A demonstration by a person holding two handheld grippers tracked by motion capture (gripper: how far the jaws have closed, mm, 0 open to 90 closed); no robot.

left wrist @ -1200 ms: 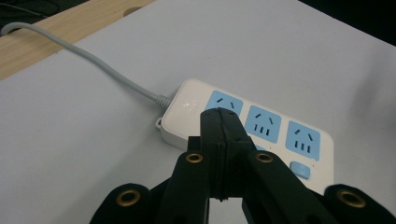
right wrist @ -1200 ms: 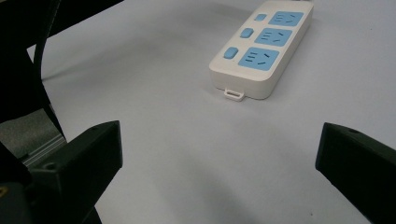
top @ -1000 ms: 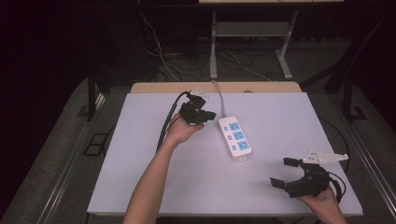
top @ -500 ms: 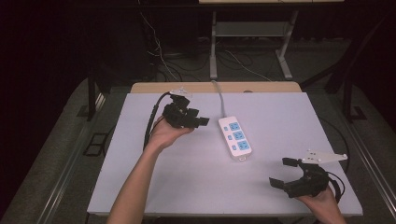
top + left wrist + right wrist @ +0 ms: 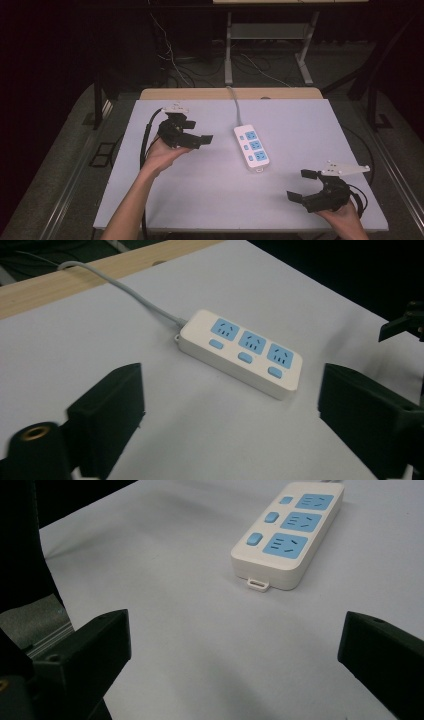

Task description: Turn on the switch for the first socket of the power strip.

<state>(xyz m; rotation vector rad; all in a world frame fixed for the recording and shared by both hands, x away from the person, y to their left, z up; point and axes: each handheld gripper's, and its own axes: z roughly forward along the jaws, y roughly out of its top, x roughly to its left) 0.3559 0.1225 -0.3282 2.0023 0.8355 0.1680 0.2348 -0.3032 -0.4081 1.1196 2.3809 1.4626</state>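
A white power strip (image 5: 252,148) with three blue sockets and blue switches lies flat near the middle of the white table (image 5: 210,200). Its grey cord (image 5: 235,102) runs off over the back edge. My left gripper (image 5: 197,131) hovers to the strip's left, pointing at it. Its jaws have just been opening and stand wide with nothing between them. In the left gripper view the strip (image 5: 242,350) lies ahead of the open left gripper (image 5: 231,395). My right gripper (image 5: 301,185) rests open near the front right corner. The strip (image 5: 287,532) lies ahead of it.
A bare wooden strip (image 5: 200,94) borders the table's back edge. Dark floor with cables and a metal stand's legs (image 5: 229,60) lie behind the table. The left gripper's black cable (image 5: 146,142) hangs along the left side.
The left hand has drawn back leftward from beside the power strip, and its jaws have gone from shut to wide open. The right hand has stayed put.
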